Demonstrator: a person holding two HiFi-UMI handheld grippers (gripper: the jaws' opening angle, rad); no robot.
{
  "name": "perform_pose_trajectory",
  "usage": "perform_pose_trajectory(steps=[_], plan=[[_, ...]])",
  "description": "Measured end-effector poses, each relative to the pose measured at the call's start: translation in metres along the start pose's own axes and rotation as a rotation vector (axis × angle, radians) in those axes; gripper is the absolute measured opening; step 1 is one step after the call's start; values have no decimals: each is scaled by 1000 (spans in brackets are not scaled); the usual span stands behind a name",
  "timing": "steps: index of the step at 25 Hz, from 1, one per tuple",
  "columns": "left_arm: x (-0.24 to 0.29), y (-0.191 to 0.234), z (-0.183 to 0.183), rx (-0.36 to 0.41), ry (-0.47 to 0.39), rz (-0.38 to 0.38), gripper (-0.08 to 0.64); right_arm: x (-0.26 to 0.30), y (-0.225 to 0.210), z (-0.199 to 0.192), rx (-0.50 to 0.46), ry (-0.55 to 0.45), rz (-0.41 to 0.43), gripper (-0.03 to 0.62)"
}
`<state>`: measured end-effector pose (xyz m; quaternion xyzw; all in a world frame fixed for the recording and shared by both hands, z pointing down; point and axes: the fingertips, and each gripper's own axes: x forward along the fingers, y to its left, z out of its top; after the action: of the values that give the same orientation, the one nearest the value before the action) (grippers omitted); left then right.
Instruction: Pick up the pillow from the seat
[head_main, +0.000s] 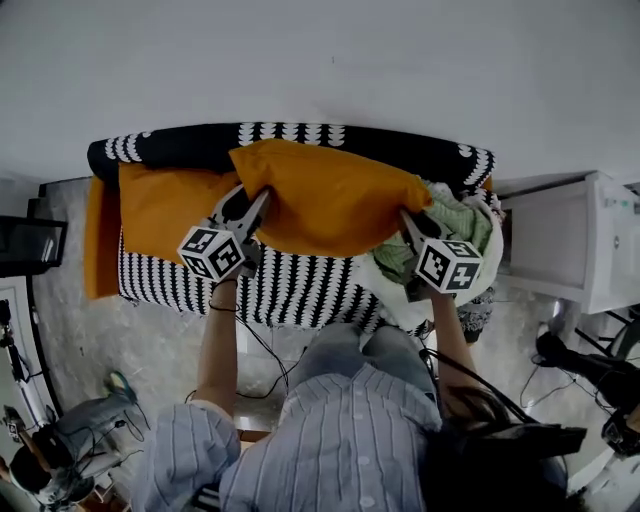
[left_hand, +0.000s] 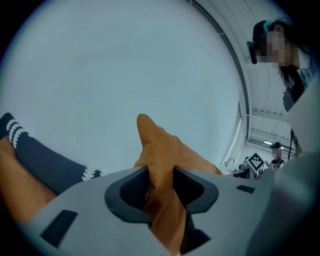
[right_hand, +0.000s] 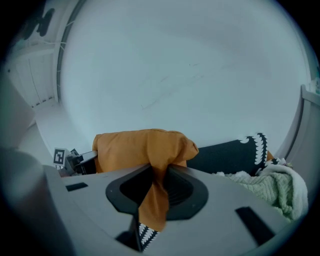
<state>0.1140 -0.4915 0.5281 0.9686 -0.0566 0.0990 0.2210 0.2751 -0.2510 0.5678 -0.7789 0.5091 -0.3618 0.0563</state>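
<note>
Head view: left gripper (head_main: 258, 203) and right gripper (head_main: 408, 222), jaws narrow, each clamped an orange pillow (head_main: 330, 195) corner over the patterned seat (head_main: 300, 290); wall (head_main: 320, 60) close behind.

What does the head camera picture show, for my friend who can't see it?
Seen from above, a person grips an orange pillow at both ends with the left gripper and right gripper, at a black-and-white patterned seat. A green blanket lies at the seat's right end.

Left gripper (left_hand: 161, 187) clamped on orange pillow (left_hand: 160, 150) corner; wall behind.
</note>
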Motion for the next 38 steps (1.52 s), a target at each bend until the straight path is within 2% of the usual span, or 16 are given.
perform_pose_trajectory(steps=[11,18,24,38], plan=[[-54,-71,26,-8,-157,46,153,-67,22,47,-138,-96,69,80],[-106,-127,24,-13,-241,156,152,-108,36,56,-208,-112,179,79],[-160,-171,1,-46,-291,268,153,-138,51,43,-253,-93,288,78],[-274,-265,-85,-124,-388,590,153,-176,90,-9,-366,19,570,78]])
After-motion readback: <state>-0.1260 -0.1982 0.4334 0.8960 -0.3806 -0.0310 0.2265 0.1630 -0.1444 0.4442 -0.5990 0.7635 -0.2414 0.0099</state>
